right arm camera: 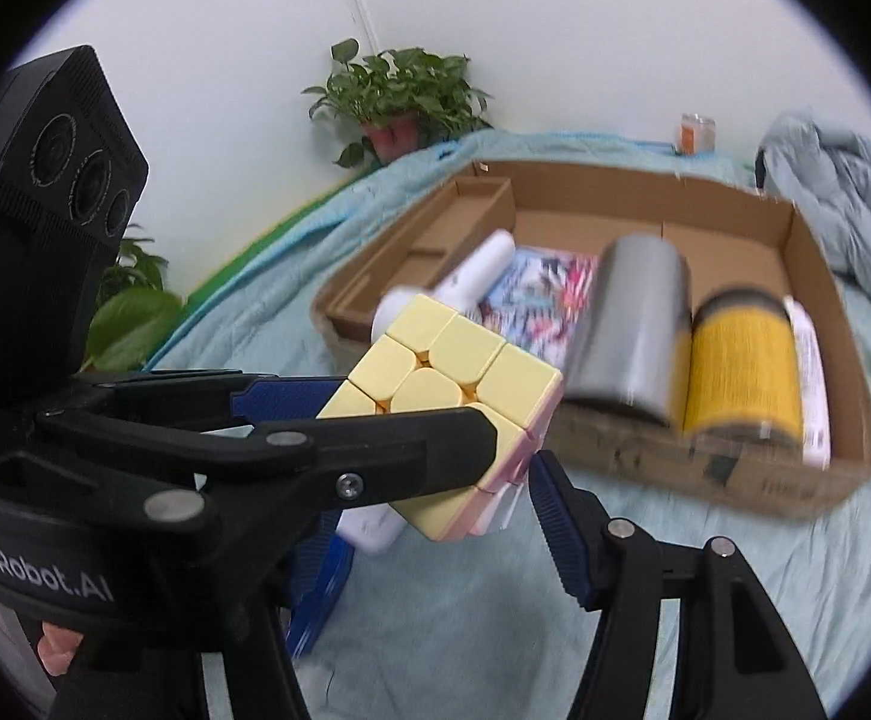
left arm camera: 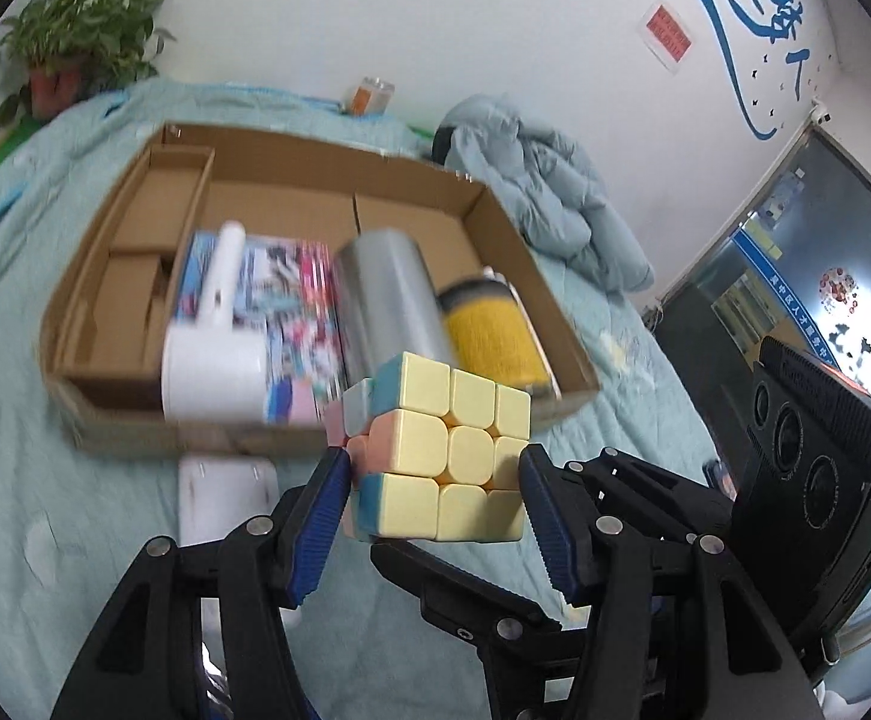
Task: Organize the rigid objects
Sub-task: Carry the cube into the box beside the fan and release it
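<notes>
left gripper [left arm camera: 435, 480] clamps the pastel puzzle cube [left arm camera: 453, 450] above the bed, near the cardboard box [left arm camera: 525, 228]; right gripper [right arm camera: 435, 516] stands open. lower it level into free box floor.

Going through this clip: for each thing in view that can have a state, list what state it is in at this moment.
Puzzle cube: lifted off the bed, clamped between the left gripper's fingers.
Left gripper: shut on the cube.
Right gripper: fingers apart, nothing held.
Cardboard box: open-topped, on the bedspread.
Silver cylinder: lying on its side in the box.
Yellow jar: lying on its side beside the cylinder.
White lint roller: lying in the box.
</notes>
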